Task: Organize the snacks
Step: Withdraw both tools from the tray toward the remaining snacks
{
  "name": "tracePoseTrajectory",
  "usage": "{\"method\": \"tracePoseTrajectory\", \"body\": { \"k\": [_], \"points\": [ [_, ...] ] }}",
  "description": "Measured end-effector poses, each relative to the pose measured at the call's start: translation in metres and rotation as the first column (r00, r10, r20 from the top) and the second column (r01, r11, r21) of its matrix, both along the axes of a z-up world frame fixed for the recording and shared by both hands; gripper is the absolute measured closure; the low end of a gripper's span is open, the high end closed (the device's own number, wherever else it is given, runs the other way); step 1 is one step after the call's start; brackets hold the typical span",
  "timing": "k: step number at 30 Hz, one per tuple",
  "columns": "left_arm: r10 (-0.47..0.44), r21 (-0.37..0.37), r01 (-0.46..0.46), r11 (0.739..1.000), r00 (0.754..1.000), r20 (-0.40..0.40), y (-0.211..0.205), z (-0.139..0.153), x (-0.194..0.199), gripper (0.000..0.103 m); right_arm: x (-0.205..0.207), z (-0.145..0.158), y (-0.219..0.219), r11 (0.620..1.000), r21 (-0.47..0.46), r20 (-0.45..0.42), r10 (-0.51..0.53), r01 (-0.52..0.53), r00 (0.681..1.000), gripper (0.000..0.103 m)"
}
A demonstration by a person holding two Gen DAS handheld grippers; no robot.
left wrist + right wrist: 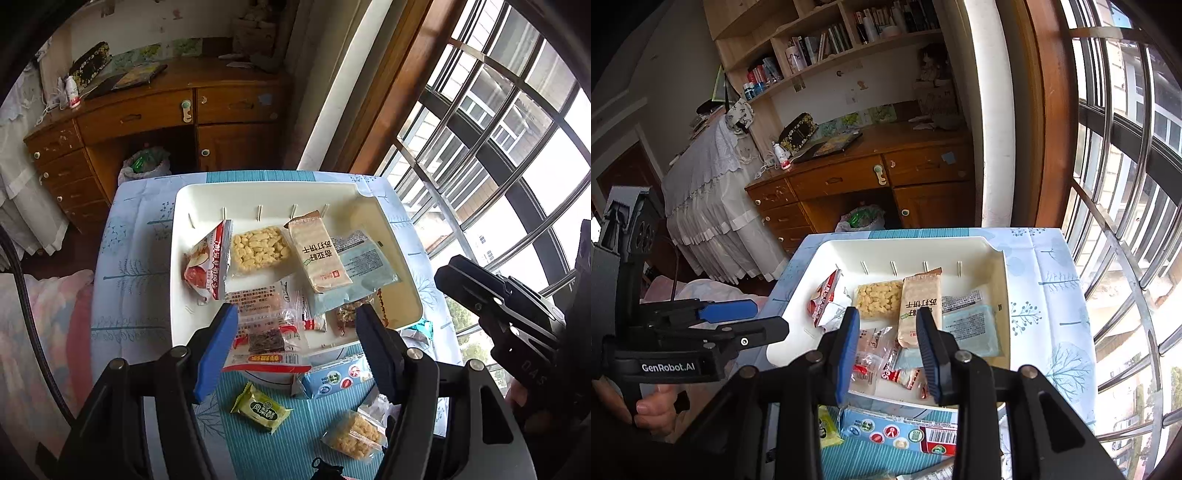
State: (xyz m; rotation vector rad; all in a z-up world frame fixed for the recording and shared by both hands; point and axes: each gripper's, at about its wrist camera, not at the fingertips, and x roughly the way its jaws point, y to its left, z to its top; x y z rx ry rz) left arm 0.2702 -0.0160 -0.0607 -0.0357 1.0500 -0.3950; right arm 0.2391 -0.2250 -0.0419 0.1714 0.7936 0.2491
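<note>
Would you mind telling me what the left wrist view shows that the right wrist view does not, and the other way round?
Only the left wrist view shows the green packet whole and the puffed-rice packet on the tablecloth near the camera. Only the right wrist view shows the bookshelves above the desk. Both show the white tray of snacks, the tan cracker pack, the blue-and-white packet and the wooden desk.

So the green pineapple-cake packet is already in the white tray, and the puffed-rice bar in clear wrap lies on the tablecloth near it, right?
Not quite. The left wrist view shows the green packet on the blue tablecloth, outside the white tray. The puffed-rice bar does lie on the cloth near it.
</note>
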Motion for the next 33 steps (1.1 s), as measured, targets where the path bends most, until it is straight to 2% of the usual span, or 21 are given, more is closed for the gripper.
{"method": "tracePoseTrajectory", "body": {
  "k": [3, 5, 11, 14, 21, 25, 33],
  "points": [
    [0.01, 0.004, -0.01, 1.0, 1.0, 0.004, 0.003, 0.004, -0.012, 0.033, -0.011, 0.003, -0.001, 1.0, 0.0, 0.005, -0.003, 0.003, 1.0, 0.07],
    [0.018, 0.008, -0.018, 1.0, 1.0, 0.008, 0.005, 0.006, -0.021, 0.033, -0.018, 0.004, -0.002, 1.0, 0.001, 0.011, -0.005, 0.005, 1.0, 0.062],
    [0.045, 0.019, -0.045, 0.999, 0.999, 0.0, 0.012, 0.007, -0.05, 0.031, -0.044, 0.007, -0.004, 1.0, 0.009, 0.015, -0.006, 0.005, 1.0, 0.06],
    [0.064, 0.025, -0.064, 0.998, 0.998, -0.004, 0.014, 0.007, -0.064, 0.029, -0.056, 0.006, -0.006, 1.0, 0.017, 0.003, -0.002, 0.002, 1.0, 0.055],
    [0.118, 0.057, -0.117, 0.992, 0.993, -0.024, 0.014, 0.003, -0.089, 0.025, -0.079, 0.002, -0.012, 0.999, 0.036, -0.028, 0.014, -0.013, 1.0, 0.053],
    [0.195, 0.09, -0.192, 0.977, 0.98, -0.026, 0.016, -0.002, -0.1, 0.025, -0.087, -0.003, -0.017, 0.998, 0.056, -0.058, 0.018, -0.014, 0.998, 0.05],
    [0.325, 0.092, -0.318, 0.944, 0.943, -0.075, 0.023, -0.021, -0.113, 0.025, -0.101, -0.016, -0.021, 0.996, 0.045, -0.136, 0.078, -0.072, 0.988, 0.045]
  ]
}}
